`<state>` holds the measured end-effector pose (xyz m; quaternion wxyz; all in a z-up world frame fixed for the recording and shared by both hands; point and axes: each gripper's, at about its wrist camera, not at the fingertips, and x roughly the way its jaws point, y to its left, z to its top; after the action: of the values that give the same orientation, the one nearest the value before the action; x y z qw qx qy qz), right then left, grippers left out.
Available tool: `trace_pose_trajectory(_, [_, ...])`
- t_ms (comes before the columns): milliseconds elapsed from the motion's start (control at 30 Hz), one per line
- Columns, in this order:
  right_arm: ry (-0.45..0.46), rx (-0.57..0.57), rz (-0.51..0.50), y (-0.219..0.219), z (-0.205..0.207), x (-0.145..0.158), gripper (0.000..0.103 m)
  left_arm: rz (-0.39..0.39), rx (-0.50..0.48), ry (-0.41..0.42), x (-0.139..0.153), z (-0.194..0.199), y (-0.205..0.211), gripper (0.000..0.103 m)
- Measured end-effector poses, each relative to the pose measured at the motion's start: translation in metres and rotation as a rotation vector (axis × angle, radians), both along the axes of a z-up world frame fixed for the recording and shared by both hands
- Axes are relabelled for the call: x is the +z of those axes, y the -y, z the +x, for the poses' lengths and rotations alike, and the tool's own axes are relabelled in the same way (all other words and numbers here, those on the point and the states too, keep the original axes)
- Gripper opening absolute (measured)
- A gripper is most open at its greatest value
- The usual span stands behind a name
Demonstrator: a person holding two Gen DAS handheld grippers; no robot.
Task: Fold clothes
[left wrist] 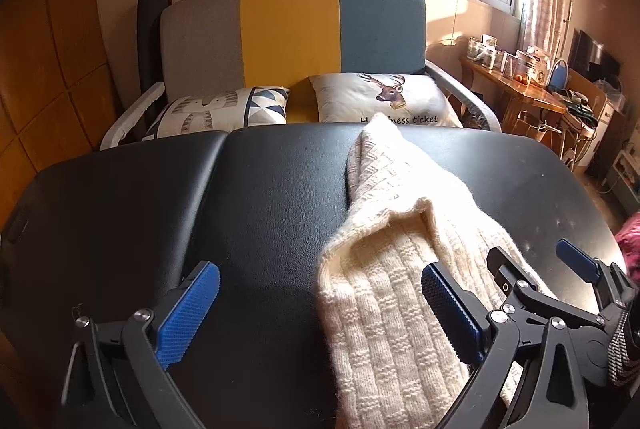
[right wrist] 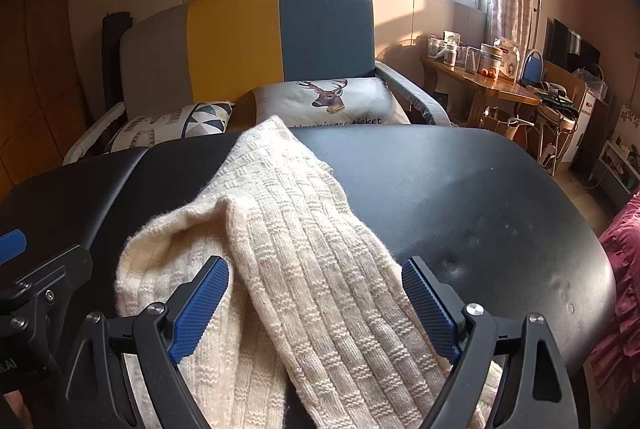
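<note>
A cream knitted garment lies lengthwise on the black padded table, with one layer folded over and a rounded edge on its left side. My left gripper is open above the near end: its left pad hangs over bare table and its right pad over the knit. The right gripper shows just to its right. In the right wrist view the right gripper is open and straddles the top layer of the garment. One blue fingertip of the left gripper shows at the left edge.
Behind the table stands a grey, yellow and blue sofa with a deer pillow and a patterned pillow. A cluttered wooden desk is at the right. Pink cloth lies off the table's right edge.
</note>
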<state>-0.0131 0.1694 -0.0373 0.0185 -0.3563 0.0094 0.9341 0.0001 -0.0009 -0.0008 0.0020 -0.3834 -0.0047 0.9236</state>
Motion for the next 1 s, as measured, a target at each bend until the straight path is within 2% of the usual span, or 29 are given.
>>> trace_pose_trajectory(233, [0.023,0.011,-0.018,0.002,0.006,-0.003,0.090,0.039,-0.011,0.017,-0.008,0.001,0.009,0.102])
trace_pose_trajectory(333, [0.040,0.115,-0.138,-0.009,0.001,-0.007,0.090,0.165,-0.070,0.046,-0.020,0.001,0.029,0.103])
trace_pose_trajectory(400, [0.053,0.201,-0.276,-0.025,-0.004,-0.008,0.090,0.242,-0.098,0.094,-0.030,0.002,0.050,0.103])
trace_pose_trajectory(467, [0.068,0.280,-0.376,-0.038,-0.009,-0.010,0.090,0.233,-0.091,0.116,-0.039,0.009,0.066,0.103])
trace_pose_trajectory(567, [0.122,0.349,-0.399,-0.056,-0.020,-0.011,0.090,0.189,-0.053,0.130,-0.056,0.019,0.094,0.103])
trace_pose_trajectory(700, [0.264,0.346,-0.358,-0.091,-0.033,-0.027,0.090,0.223,-0.018,0.217,-0.078,0.032,0.137,0.103])
trace_pose_trajectory(767, [0.316,0.333,-0.390,-0.116,-0.030,-0.038,0.090,0.256,0.005,0.236,-0.083,0.039,0.154,0.103])
trace_pose_trajectory(800, [0.348,0.338,-0.448,-0.128,-0.024,-0.043,0.090,0.271,0.016,0.243,-0.084,0.043,0.163,0.103])
trace_pose_trajectory(867, [0.390,0.358,-0.576,-0.147,-0.006,-0.051,0.090,0.292,0.013,0.224,-0.080,0.046,0.167,0.103])
trace_pose_trajectory(1000, [0.410,0.347,-0.648,-0.166,0.033,-0.068,0.090,0.322,-0.098,0.191,-0.053,0.039,0.137,0.103])
